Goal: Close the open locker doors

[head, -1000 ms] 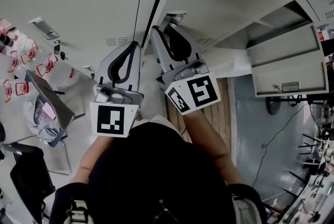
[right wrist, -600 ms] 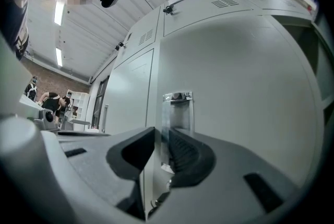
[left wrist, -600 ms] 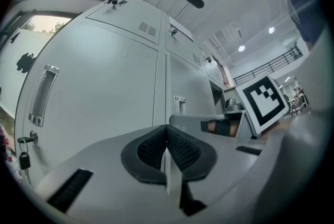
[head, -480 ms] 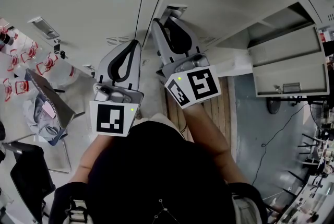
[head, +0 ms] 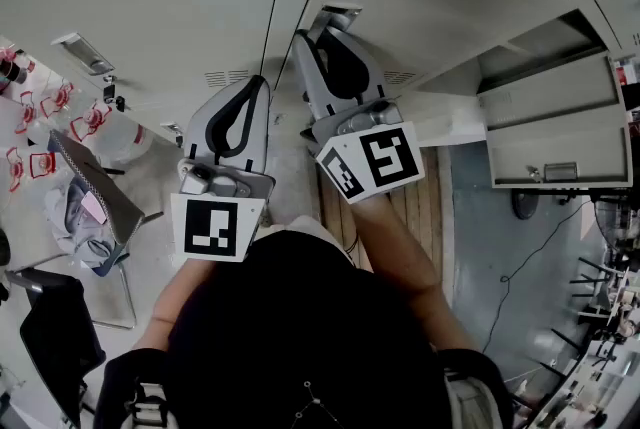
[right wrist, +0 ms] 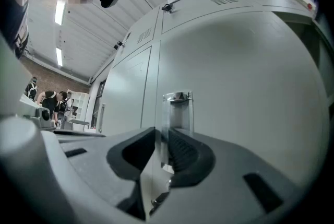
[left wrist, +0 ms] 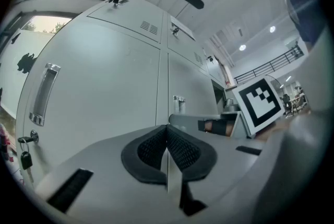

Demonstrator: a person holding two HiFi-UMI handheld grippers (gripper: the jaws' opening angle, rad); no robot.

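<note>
Fingers on the left gripper (left wrist: pixel 167 134) are pressed together on nothing, held level in front of a shut grey door (left wrist: pixel 104 87). No job for that one right now.

Over to the right gripper (right wrist: pixel 160 137), and this is where the action is. It's nosed up to the chrome handle (right wrist: pixel 178 108) of the tall locker door (right wrist: pixel 245 87), at twelve o'clock from its tips, and its fingers have just been closing. A narrow gap shows between them with the handle's bright edge standing in it, and I can't see both pads biting yet.

In the head view, the dark seam at nine o'clock of that handle looks wide, so I'd guess this door is a touch ajar. To do it well, finish the squeeze squarely on the handle, then push straight into the door, level and without twisting, until the seam closes and the latch catches. Ease off near the end so it doesn't bounce back.

Further right, out at three o'clock in the head view, a lower locker door (head: pixel 555 132) hangs wide open, its dark compartment (head: pixel 530 57) showing. That looks like the bigger job to come.
</note>
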